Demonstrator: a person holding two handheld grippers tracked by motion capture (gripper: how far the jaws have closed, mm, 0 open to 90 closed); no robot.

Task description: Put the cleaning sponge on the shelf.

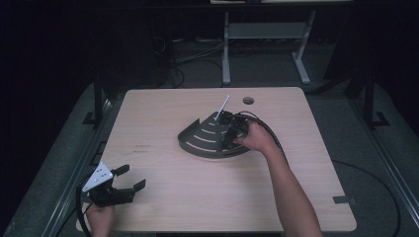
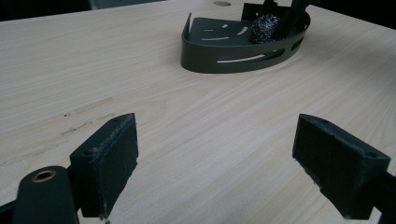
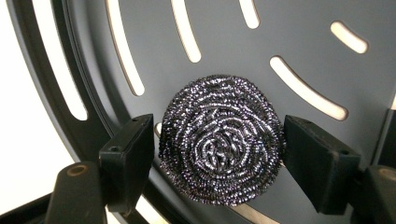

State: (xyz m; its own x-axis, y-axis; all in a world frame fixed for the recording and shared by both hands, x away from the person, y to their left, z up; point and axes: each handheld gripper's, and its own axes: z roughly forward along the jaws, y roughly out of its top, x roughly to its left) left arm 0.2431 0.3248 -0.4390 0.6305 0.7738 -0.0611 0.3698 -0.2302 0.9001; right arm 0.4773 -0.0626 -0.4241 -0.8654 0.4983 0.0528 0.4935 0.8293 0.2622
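Note:
A dark quarter-round slotted tray lies on the table's middle. Inside it rests a round steel wool scourer. My right gripper points down into the tray, its two pads pressed against opposite sides of the scourer, which still touches the tray floor. A thin white stick juts up from the tray's far edge. My left gripper hovers at the table's near left corner, jaws wide apart and empty, aimed toward the tray.
The wooden table has a cable hole near its far edge behind the tray. Faint dark marks sit left of the tray. A white desk frame stands on the floor beyond the table.

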